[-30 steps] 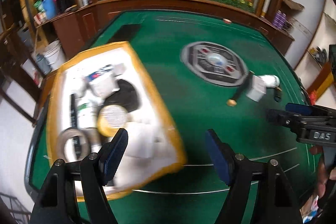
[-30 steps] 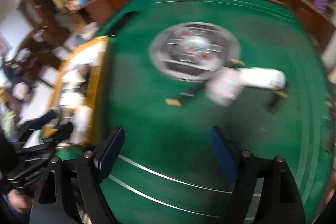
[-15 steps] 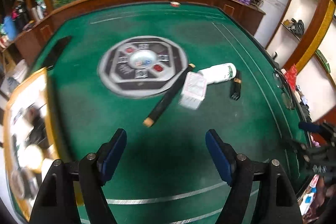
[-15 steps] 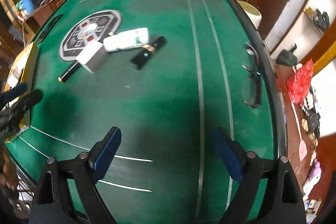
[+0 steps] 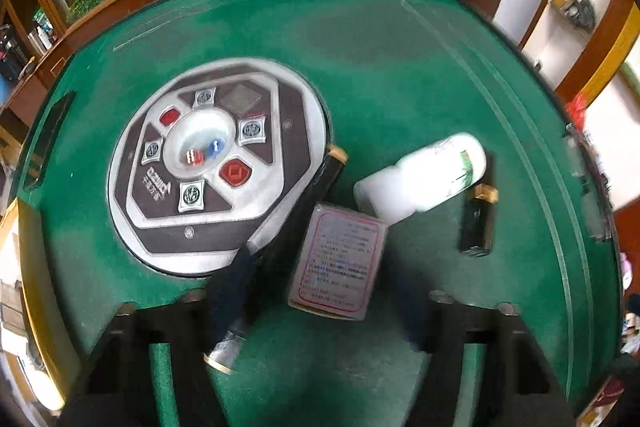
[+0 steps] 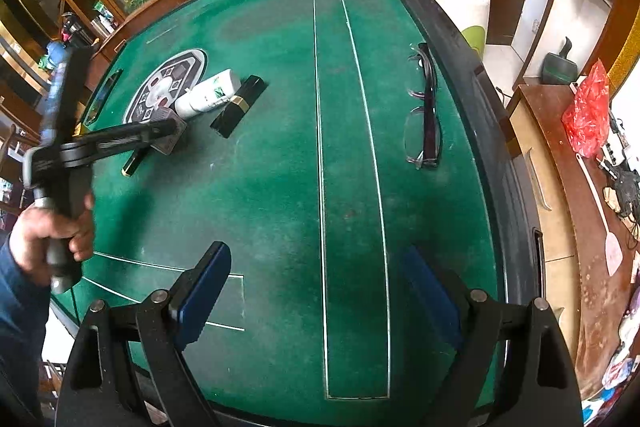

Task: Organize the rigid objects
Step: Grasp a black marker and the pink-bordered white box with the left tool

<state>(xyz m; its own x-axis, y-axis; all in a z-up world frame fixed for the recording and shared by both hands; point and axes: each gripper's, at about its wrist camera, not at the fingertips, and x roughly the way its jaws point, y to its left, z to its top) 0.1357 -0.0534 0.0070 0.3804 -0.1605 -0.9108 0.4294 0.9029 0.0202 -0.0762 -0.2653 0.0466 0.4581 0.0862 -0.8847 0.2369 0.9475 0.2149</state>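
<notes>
Left tongs [image 5: 316,303] are closing around one small grey cardboard box with red-framed print [image 5: 338,259], apparently not yet gripped. It lies on the green felt tabletop [image 5: 380,75], touching one white plastic bottle [image 5: 424,179] and one long black gold-tipped tube [image 5: 280,247]. One short black case [image 5: 476,223] lies right. Right tongs [image 6: 316,291] gape wide, empty; one pair of glasses [image 6: 424,111] sits far right.

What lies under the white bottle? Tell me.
The white bottle overlaps a corner of the pink-printed box; the rest lies on green felt. Whatever is directly beneath its body is covered.
</notes>
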